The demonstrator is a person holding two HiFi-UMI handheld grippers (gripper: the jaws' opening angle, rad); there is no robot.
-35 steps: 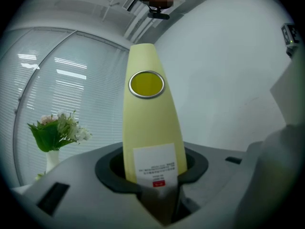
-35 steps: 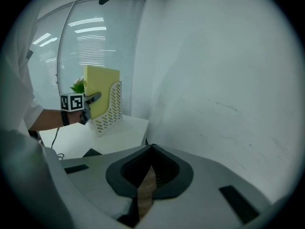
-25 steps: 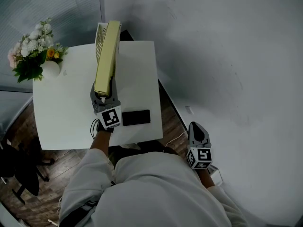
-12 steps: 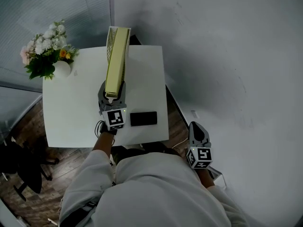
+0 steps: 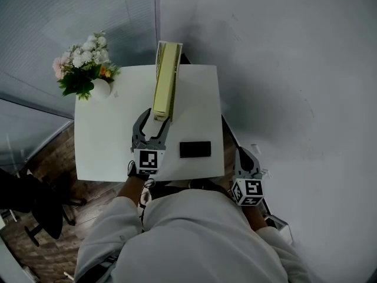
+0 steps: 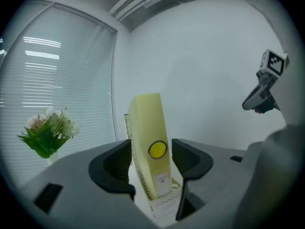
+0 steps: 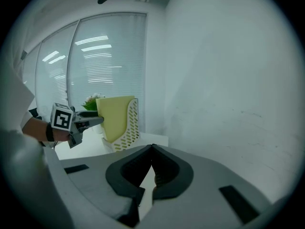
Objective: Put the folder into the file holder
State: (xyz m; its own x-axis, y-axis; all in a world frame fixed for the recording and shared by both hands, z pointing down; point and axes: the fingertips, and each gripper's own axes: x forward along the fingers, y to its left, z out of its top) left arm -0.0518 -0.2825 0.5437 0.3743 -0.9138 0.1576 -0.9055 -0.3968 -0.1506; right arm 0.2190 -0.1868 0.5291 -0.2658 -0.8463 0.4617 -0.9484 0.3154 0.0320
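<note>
A pale yellow folder (image 5: 165, 81) stands upright in the white perforated file holder (image 5: 159, 50) at the table's far edge. My left gripper (image 5: 154, 121) is just at the folder's near end, its jaws opening on either side of the spine without touching it. In the left gripper view the folder (image 6: 151, 142), with a yellow round label, stands between the fingers (image 6: 116, 159), with gaps on both sides. My right gripper (image 5: 246, 159) hangs off the table's right side, shut and empty. The right gripper view shows the folder (image 7: 114, 116) in the holder (image 7: 129, 125).
A vase of flowers (image 5: 85, 71) stands at the far left corner of the white table (image 5: 106, 140). A black phone (image 5: 195, 149) lies near the front right edge. A grey wall runs along the right, window blinds at the back, a dark chair (image 5: 29, 208) at lower left.
The left gripper's jaws have spread and released the folder's near end, and it has drawn back slightly. The folder now stands in the holder. The right gripper has stayed put.
</note>
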